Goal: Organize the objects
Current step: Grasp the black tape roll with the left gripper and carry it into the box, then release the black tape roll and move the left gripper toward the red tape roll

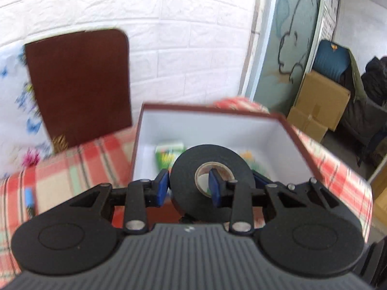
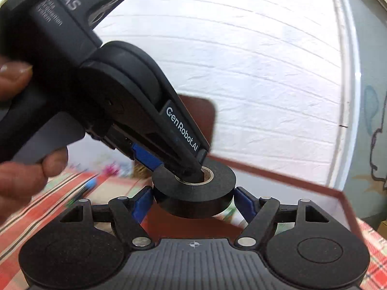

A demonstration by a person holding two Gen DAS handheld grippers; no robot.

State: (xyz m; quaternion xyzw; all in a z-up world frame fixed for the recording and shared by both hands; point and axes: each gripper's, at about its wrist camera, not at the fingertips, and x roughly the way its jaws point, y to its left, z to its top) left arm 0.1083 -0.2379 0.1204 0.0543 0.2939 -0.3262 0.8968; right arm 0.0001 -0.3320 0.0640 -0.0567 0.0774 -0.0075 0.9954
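Note:
A black tape roll (image 1: 210, 181) (image 2: 194, 192) is held in the air over the near edge of an open box (image 1: 285, 130) with dark red rim and white inside. My left gripper (image 1: 188, 188) is shut on the roll's wall, one blue pad outside and one inside the core. In the right wrist view the left gripper (image 2: 191, 169) reaches down from the upper left into the core. My right gripper (image 2: 193, 201) has a blue pad on each side of the roll's outer rim, touching or nearly so; I cannot tell if it grips.
The box holds green packets (image 1: 169, 154). It stands on a red checked tablecloth (image 1: 79, 166). A brown board (image 1: 79, 84) leans on the white brick wall. A blue pen (image 2: 89, 184) lies on the cloth at left. Cardboard boxes (image 1: 319, 101) stand at far right.

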